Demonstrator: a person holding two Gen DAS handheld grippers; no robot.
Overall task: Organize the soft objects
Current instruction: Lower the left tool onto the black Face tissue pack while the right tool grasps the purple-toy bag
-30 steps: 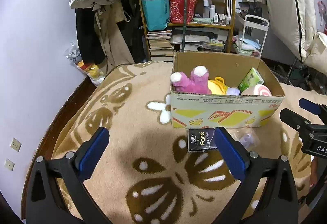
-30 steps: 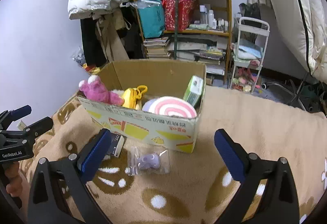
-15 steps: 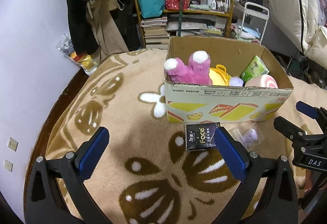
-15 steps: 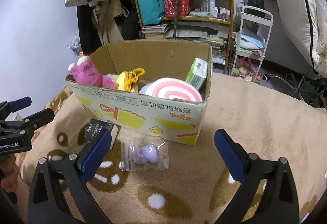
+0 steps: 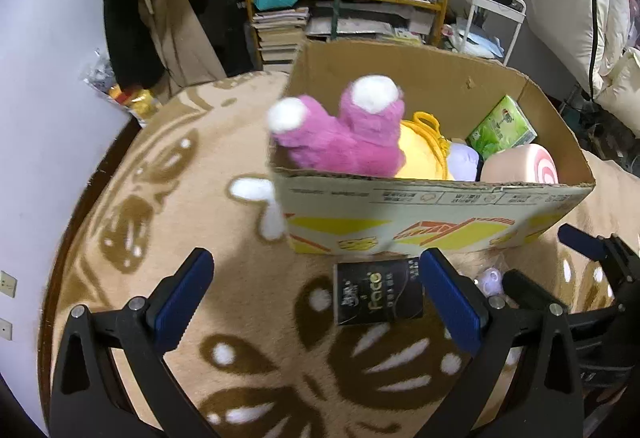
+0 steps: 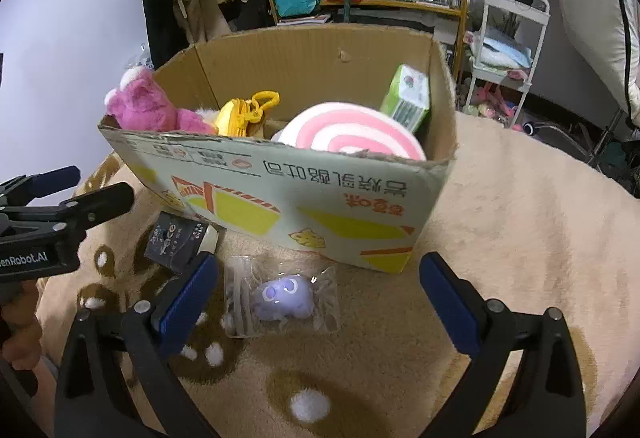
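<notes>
Both grippers, left gripper [image 5: 316, 298] and right gripper [image 6: 318, 300], hang wide open, empty. Just before the printed cardboard box [image 6: 280, 198] lie a clear crinkly packet with a lilac plush [image 6: 282, 296] and a black tissue pack [image 5: 378, 292]. The packet looks light and slippery, so pinch the plush's middle.

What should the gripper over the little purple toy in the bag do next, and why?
Probably lower the right hand-held gripper a little and close on the bagged purple toy. Its jaws are open and empty, the toy lies on the blanket between them, outside the cardboard box that already holds the other soft things.
</notes>
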